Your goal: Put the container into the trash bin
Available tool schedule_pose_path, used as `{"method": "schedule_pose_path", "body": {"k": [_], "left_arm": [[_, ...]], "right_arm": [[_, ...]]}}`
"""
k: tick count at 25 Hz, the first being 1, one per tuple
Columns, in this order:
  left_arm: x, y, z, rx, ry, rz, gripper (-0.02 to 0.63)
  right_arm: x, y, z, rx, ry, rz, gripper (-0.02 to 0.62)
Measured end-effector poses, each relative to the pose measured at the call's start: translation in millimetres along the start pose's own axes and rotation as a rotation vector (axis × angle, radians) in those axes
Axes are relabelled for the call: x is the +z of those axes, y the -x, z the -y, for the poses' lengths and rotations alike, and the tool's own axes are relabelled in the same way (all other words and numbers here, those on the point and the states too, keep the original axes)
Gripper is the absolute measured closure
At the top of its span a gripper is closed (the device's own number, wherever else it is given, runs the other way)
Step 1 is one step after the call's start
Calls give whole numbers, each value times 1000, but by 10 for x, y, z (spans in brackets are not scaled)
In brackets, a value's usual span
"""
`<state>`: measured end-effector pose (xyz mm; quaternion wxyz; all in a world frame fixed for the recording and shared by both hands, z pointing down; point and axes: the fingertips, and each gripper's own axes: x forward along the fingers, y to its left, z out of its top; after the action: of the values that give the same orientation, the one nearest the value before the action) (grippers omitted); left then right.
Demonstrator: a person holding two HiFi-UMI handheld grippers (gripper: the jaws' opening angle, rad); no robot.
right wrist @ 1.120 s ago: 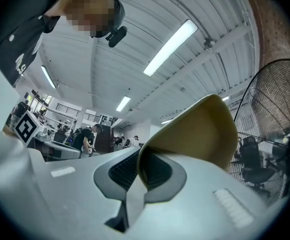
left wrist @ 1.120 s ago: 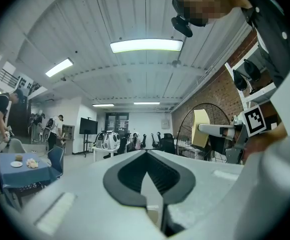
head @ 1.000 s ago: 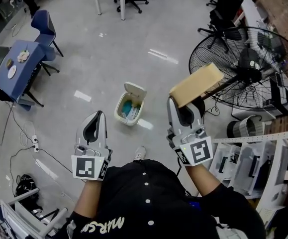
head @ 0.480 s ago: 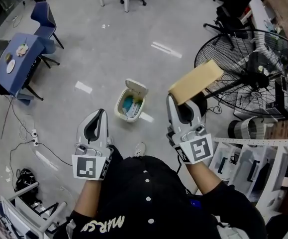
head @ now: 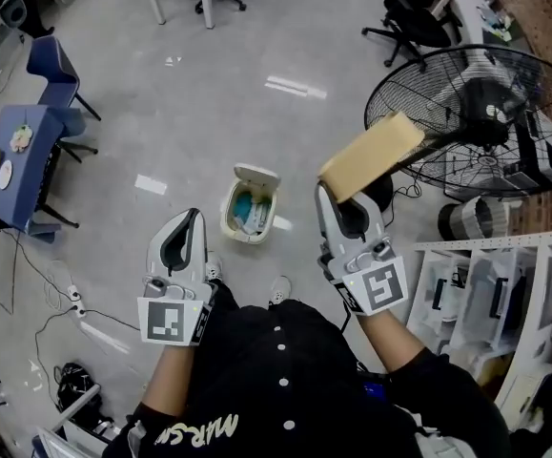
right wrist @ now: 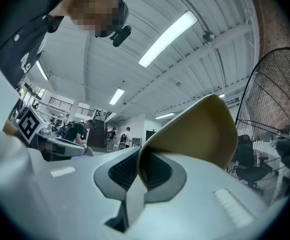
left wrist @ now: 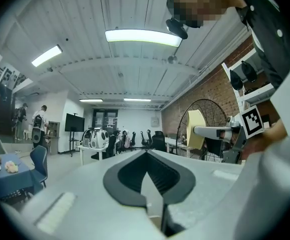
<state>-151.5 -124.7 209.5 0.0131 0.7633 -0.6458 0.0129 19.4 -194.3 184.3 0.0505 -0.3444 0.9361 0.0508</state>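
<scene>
The container [head: 371, 156] is a flat tan tray, held up at chest height on the right of the head view. My right gripper [head: 338, 195] is shut on its near edge. In the right gripper view the container's [right wrist: 197, 134] curved wall rises from between the pinched jaws of that gripper [right wrist: 139, 158]. The trash bin [head: 249, 210] is small and cream, stands on the floor ahead between the two grippers, and has its lid [head: 255, 175] flipped open with rubbish inside. My left gripper [head: 188, 218] is shut with nothing in it [left wrist: 147, 153], level with the right one.
A large black floor fan [head: 476, 113] stands close on the right, just behind the container. White shelving [head: 490, 303] is at the lower right. A blue table and chair [head: 18, 156] stand at the far left, with cables [head: 37, 284] on the floor near them. Office chairs [head: 419, 17] are at the back.
Both grippers have travelled a short way across the room with the person, so the floor and furniture have shifted in the head view. The right gripper's hold on the container is unchanged.
</scene>
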Motion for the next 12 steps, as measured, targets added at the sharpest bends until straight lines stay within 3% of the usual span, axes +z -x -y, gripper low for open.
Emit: {"method": "schedule_pose_path", "body": {"k": [6,12], "left_arm": [[51,-152,-267,-84,-14,32,606],[-30,-308,-444,-178,3,5,606]], "right_arm": [[-44,-240,-119,-62,20,-19,563],[-101,-385,-209,-131,44,-46,563]]}}
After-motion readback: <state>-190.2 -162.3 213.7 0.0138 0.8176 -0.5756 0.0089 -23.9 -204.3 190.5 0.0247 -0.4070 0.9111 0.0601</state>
